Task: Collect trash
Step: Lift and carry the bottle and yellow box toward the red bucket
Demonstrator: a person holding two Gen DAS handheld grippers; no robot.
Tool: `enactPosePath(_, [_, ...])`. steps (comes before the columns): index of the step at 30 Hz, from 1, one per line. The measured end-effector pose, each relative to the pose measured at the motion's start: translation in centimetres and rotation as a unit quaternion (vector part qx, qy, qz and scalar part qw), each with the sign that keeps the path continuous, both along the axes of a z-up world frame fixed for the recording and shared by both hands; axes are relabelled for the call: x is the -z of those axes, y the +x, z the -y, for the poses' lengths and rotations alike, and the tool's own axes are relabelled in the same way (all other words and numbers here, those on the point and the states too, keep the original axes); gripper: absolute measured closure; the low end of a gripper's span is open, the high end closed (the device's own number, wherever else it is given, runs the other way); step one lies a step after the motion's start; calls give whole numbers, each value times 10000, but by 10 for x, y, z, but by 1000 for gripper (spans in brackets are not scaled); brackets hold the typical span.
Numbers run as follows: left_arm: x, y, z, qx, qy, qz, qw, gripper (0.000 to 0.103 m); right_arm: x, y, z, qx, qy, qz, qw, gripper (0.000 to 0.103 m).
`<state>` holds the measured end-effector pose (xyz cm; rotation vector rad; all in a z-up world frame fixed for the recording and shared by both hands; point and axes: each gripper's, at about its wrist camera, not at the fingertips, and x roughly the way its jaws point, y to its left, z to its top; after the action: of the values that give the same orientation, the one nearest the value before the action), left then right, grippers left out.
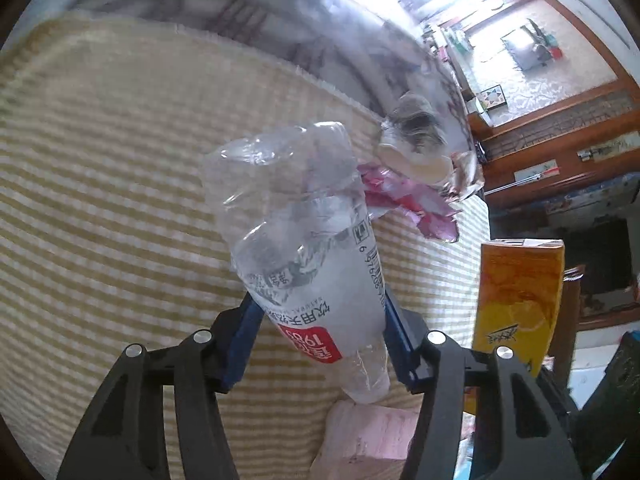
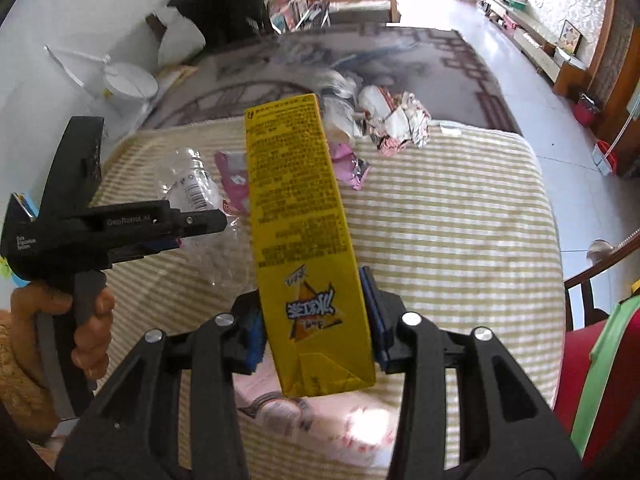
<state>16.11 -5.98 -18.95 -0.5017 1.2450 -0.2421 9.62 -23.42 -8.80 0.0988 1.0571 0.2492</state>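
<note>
Nearest: a pale pink printed plastic bag (image 2: 320, 420) lies on the striped mat (image 2: 460, 240) under both tools; judged the collection bag, mouth not visible.

Right gripper (image 2: 318, 328): blue pads clamped on both sides of a yellow drink carton (image 2: 304, 248), which is lifted off the mat with its folded end toward the camera.

Left gripper (image 1: 322, 320): pads pinched on the labelled middle of a crumpled clear plastic water bottle (image 1: 304, 248), held up off the mat. The same carton shows just to its right in the left wrist view.

Mid distance on the mat: a pink foil wrapper (image 2: 348, 164) lying loose, partly behind the carton.

Farther, at the mat's back edge: a heap of crumpled paper and wrappers (image 2: 396, 120), untouched, beside some whitish scraps too blurred to name.

Progress, judged: two items in hand, none visibly bagged. Remaining: deposit bottle and carton, then wrapper and heap. Roughly early to middle stage.
</note>
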Motion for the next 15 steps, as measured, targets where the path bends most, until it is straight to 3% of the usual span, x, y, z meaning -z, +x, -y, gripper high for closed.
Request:
enactPosePath(5, [-53, -29, -6, 187, 608, 861, 9943, 49, -20, -19, 2, 197, 202, 326, 9991, 63])
enactPosePath(9, [-92, -50, -1, 311, 1106, 1492, 9821, 49, -35, -27, 4, 270, 267, 568, 9977, 63])
enactPosePath(15, [-131, -75, 1, 477, 1455, 2038, 9670, 49, -56, -46, 11, 390, 414, 913, 9942, 63])
